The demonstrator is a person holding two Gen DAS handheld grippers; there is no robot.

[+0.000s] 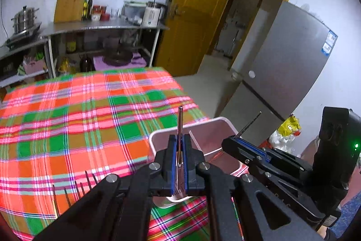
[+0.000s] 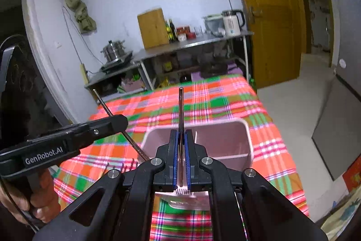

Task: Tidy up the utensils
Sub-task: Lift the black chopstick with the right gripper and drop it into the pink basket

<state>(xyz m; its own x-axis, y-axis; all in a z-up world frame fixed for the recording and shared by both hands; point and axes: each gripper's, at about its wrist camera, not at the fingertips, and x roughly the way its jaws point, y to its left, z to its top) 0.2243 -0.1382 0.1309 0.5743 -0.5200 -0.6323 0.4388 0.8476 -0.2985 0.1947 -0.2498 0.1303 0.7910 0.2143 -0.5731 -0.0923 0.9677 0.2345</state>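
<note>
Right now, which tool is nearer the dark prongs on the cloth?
Left. The left tool hangs nearly over the prongs, by the bin's left edge; the right tool is farther right, over the bin's middle.

Both grippers are built from matte black linkage arms joined by round silver pivot screws. The left gripper (image 1: 179,164) and the right gripper (image 2: 180,159) are each lined with blue finger pads (image 1: 172,164). White "GenRobot.AI" lettering is printed on the left body, gripped by a bare hand (image 2: 38,195); a green indicator light is lit on the right unit.
</note>
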